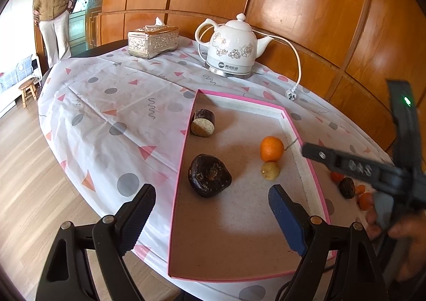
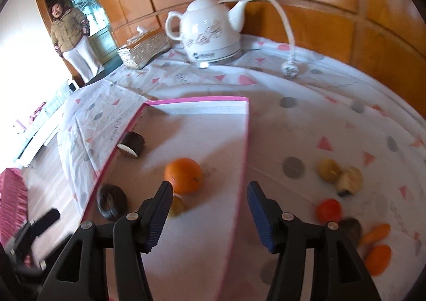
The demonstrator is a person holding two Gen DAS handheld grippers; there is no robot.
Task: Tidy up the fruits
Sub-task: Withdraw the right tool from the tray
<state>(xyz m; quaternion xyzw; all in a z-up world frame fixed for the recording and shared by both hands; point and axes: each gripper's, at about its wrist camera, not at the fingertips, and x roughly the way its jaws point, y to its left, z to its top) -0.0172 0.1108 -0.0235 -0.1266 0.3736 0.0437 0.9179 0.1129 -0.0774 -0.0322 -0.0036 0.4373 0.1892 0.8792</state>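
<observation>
I am putting fruit in the box (image 1: 306, 138). Both my grippers, left (image 1: 213, 207) and right (image 2: 209, 207), are wide and holding nothing. Next I am reaching for the tangerine (image 2: 329, 211) on the table (image 2: 306, 125).

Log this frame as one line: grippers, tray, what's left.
left gripper: open, empty | right gripper: open, empty | pink tray: holds orange, three others | loose fruit: on tablecloth right of tray

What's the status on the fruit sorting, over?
Left tool open, empty. Right tool open, empty. Orange and three more pieces in pink tray; several fruits on tablecloth. Nothing blocking.
</observation>
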